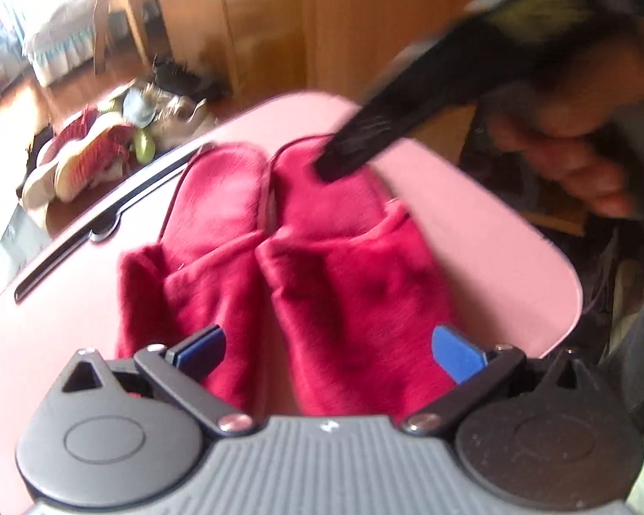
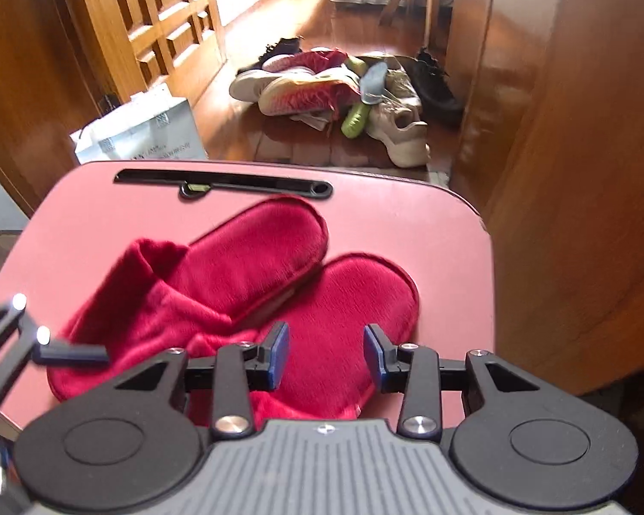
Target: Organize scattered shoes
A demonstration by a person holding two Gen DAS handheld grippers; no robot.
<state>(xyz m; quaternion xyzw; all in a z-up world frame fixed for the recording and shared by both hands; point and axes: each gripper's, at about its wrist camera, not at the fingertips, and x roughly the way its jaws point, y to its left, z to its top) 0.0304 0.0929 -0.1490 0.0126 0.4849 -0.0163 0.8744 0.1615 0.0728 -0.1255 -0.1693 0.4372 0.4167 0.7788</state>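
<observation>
Slippers, two of them, plush and deep red, lie side by side on my pink table [image 2: 429,231]. The left slipper [image 2: 219,283] and the right slipper [image 2: 339,326] have fuzzy closed toes and flat open heels edged with a stitched seam. Their long axes run roughly away from me: toes towards my grippers, heels towards the table's far edge, where a black slot [image 2: 223,182] runs across. From my right wrist view the left one is angled, its heel leaning over towards the right one so the two touch or overlap near the middle; from my left wrist view they look nearly parallel.

My right gripper [image 2: 326,354] hovers above the right slipper with its blue pads [image 2: 281,349] a moderate way apart and nothing between them. My left gripper [image 1: 328,347] stands wide, the pads spread over both toes, gripping nothing.

Much of the left view is blurred. A dark finger of the right gripper [image 1: 365,137] reaches in over the right slipper's heel, and whether it touches I cannot tell. The toes are partly hidden under the gripper bodies. Beyond the table, a heap of shoes [image 2: 343,86] lies on the wooden floor, too jumbled to count.
</observation>
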